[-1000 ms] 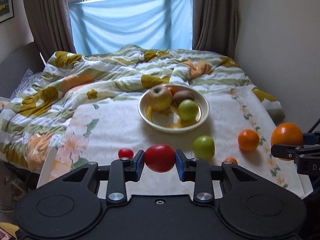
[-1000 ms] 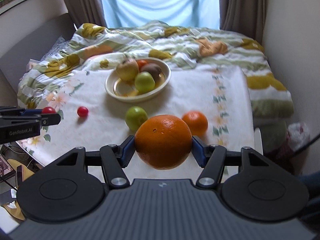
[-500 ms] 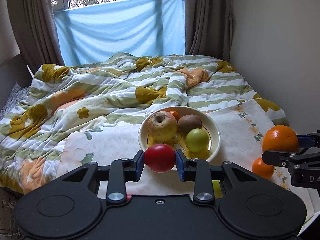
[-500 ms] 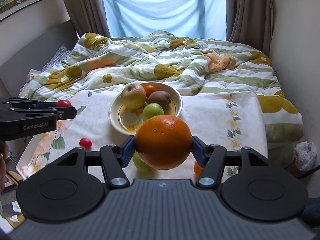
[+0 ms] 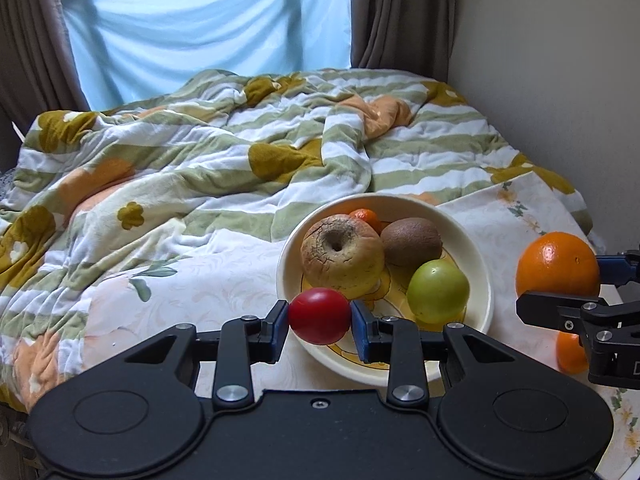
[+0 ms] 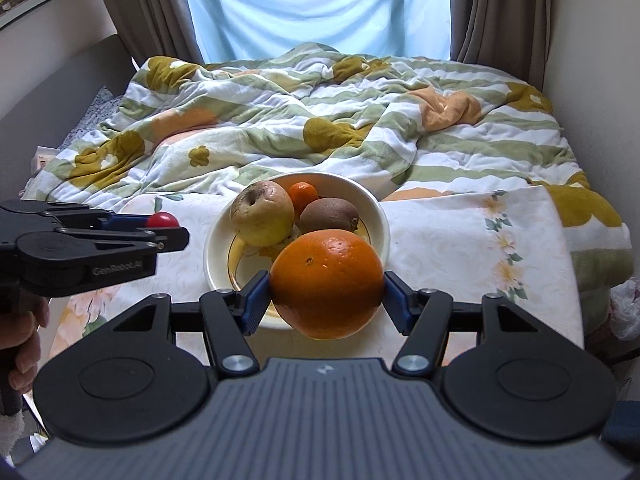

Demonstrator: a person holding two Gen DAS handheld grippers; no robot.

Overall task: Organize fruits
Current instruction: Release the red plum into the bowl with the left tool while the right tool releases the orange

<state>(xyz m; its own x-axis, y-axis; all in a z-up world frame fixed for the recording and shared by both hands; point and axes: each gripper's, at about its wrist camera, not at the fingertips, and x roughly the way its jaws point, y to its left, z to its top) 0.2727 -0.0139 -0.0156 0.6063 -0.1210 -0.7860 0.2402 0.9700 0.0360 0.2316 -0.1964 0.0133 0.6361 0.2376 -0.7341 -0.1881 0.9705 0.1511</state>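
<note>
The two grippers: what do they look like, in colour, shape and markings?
Both are black, with two round discs and silver screws. The left gripper and right gripper have blue finger pads. The left one's side reads "GenRobot.AI".

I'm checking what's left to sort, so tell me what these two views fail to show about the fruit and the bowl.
- Right wrist view: the big orange hides the green fruit and the bowl front.
- Left wrist view: the right gripper covers most of the small orange on the cloth.
- Left wrist view: the left gripper and its red fruit hide the bowl's near rim.
- Both views: fruit on the cloth nearer the person is hidden behind the gripper bodies.
</note>
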